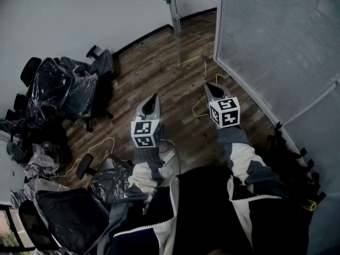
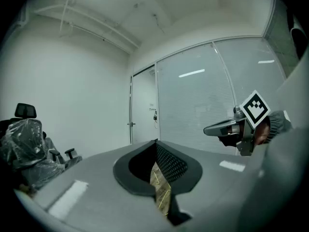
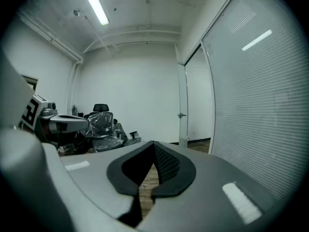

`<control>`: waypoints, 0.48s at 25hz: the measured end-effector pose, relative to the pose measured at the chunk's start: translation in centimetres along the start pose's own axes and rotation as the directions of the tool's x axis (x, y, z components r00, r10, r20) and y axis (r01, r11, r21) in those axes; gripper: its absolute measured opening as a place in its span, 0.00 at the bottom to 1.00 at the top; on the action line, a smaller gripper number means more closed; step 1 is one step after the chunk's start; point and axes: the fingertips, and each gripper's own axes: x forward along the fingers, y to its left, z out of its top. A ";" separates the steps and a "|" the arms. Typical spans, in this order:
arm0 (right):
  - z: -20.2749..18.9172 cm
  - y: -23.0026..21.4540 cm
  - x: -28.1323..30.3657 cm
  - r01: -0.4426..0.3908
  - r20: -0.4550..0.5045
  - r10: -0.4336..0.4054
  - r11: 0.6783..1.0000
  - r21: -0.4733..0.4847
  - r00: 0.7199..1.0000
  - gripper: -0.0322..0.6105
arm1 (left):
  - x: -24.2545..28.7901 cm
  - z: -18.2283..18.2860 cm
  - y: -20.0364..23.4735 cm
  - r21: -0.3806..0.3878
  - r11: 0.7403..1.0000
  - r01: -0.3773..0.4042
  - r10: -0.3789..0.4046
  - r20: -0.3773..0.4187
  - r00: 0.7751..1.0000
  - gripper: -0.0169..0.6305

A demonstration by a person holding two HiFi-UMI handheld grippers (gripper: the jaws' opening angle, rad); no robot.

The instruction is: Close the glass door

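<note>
We are holding the left claw point(image 1: 153, 99) and the right claw point(image 1: 212, 87) side by side over the wooden floor point(image 1: 159, 62), each with its jaws pressed together on nothing. The glass door point(image 1: 173, 12) is standing well ahead of both claws, open and edge-on to us, at the far end of the frosted partition point(image 1: 276, 41) — this is running along beside the right claw. Plastic-wrapped chairs point(image 1: 64, 89) are crowding the wall on our left — well apart from the door.
</note>
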 end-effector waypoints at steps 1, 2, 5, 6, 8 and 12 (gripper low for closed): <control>0.1 0.1 0.0 -0.001 0.000 0.001 1.000 0.000 1.000 0.05 | 0.1 0.0 0.1 -0.006 1.000 -0.003 0.003 -0.001 1.000 0.03; 0.1 0.1 0.1 -0.002 0.001 0.002 1.000 0.000 1.000 0.05 | 0.1 0.0 0.3 -0.012 1.000 -0.007 0.007 -0.002 1.000 0.03; 0.3 0.1 0.4 -0.003 0.005 0.003 1.000 -0.005 1.000 0.05 | 0.6 0.1 0.5 -0.019 1.000 -0.015 0.015 -0.002 1.000 0.03; 0.3 0.1 0.5 -0.004 0.005 0.004 1.000 -0.005 1.000 0.05 | 0.8 0.1 0.5 -0.013 1.000 -0.016 0.016 -0.002 1.000 0.03; 0.2 0.1 0.7 -0.005 0.004 0.006 1.000 -0.005 1.000 0.05 | 1.0 0.1 0.4 -0.001 1.000 -0.016 0.016 -0.003 1.000 0.03; 0.3 0.8 1.2 -0.022 0.006 0.022 1.000 -0.015 1.000 0.05 | 1.4 -0.3 0.5 -0.004 1.000 -0.008 0.008 -0.009 1.000 0.03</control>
